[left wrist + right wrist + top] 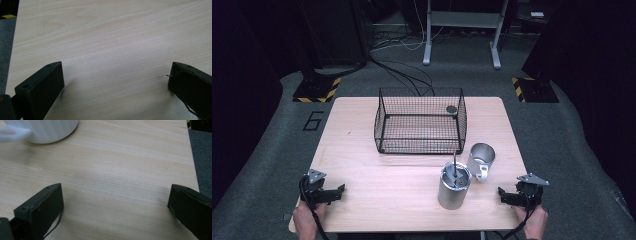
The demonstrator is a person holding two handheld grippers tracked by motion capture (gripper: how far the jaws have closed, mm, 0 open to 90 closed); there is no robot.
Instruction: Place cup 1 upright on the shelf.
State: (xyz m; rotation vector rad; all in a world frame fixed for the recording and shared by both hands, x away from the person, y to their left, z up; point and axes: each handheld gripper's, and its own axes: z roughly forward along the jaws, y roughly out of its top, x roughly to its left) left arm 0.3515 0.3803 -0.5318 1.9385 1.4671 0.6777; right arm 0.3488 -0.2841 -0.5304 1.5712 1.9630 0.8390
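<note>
A black wire basket (pixel 420 121) stands at the back middle of the wooden table (pixel 362 165), with a small dark round thing (pixel 451 109) at its far right corner. In front of it a steel canister (pixel 454 186) holds an upright utensil (pixel 455 165). Beside the canister is a metal mug (pixel 481 160) with a white handle, whose base (pixel 42 130) appears at the top left of the right gripper view. My left gripper (pixel 338 192) (pixel 116 72) rests open near the front left edge. My right gripper (pixel 503 195) (pixel 116 192) rests open near the front right edge, right of the canister. Both hold nothing.
Bare wood lies between each pair of jaws. Grey floor (pixel 5 50) borders the table on the left, and the table's right edge (pixel 191 157) is close to my right gripper. Cables and a stand's legs (pixel 462 30) lie on the floor beyond the table.
</note>
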